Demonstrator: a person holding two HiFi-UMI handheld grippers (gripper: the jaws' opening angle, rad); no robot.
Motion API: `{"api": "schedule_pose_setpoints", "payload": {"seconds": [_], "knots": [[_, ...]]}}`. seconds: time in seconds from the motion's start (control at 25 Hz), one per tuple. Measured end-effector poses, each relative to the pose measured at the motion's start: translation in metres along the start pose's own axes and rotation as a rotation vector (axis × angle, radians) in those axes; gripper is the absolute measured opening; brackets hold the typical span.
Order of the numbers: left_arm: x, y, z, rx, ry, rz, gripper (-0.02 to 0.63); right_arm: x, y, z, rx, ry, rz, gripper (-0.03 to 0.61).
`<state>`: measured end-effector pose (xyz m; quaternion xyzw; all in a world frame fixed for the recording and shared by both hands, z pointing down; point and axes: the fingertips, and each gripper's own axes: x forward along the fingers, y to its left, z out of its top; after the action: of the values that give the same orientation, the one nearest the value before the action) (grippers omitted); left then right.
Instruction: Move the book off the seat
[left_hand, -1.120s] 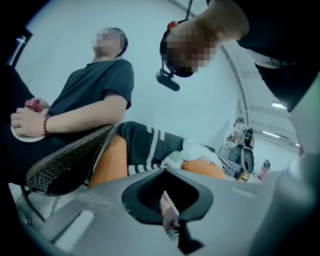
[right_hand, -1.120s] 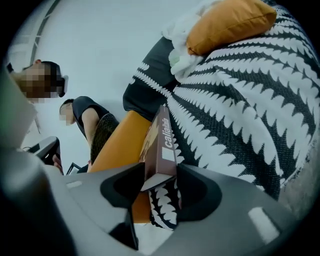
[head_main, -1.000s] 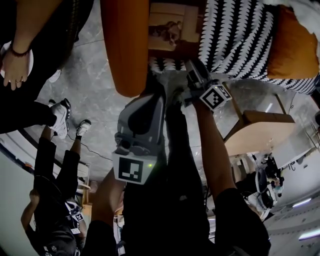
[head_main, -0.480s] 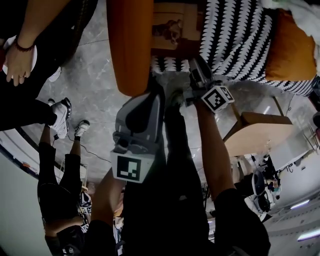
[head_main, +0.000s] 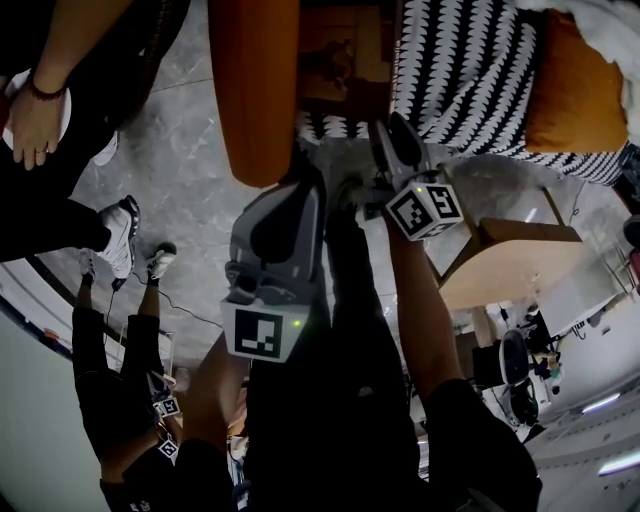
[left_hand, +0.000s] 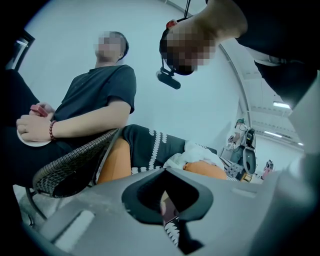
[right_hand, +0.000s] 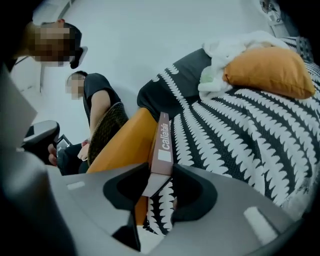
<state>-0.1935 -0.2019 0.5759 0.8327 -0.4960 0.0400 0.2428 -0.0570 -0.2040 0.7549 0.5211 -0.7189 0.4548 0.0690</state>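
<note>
Brown book (right_hand: 161, 150) — between right hand-held gripper's (right_hand: 157, 192) just-closed jaws; orange armrest (right_hand: 125, 145) alongside

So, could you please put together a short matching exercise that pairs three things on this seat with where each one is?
Things:
1. book
2. orange pillow
3. white cloth

Places:
A. lying plump on the patterned cover
B. crumpled, touching the pillow
C. between the orange armrest and the patterned cover

Pairs: 1-C, 2-A, 3-B
</note>
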Motion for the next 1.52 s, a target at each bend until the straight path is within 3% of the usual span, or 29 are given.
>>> {"api": "schedule_pose_setpoints", "payload": {"seconds": [0.84,0.92,1.52], "knots": [[-0.017,0.019,0.002,-0.019,-0.003,0.009,0.006,0.023,0.002,0.003,0.298,-0.03,0.102,0.184],[-0.016,0.021,0.001,-0.021,-0.003,0.014,0.006,0.024,0.002,0.005,0.289,-0.037,0.097,0.156],[-0.017,0.011,0.018,-0.028,-0.04,0.024,0.006,0.015,0.022,0.016,0.144,0.021,-0.058,0.149]]}}
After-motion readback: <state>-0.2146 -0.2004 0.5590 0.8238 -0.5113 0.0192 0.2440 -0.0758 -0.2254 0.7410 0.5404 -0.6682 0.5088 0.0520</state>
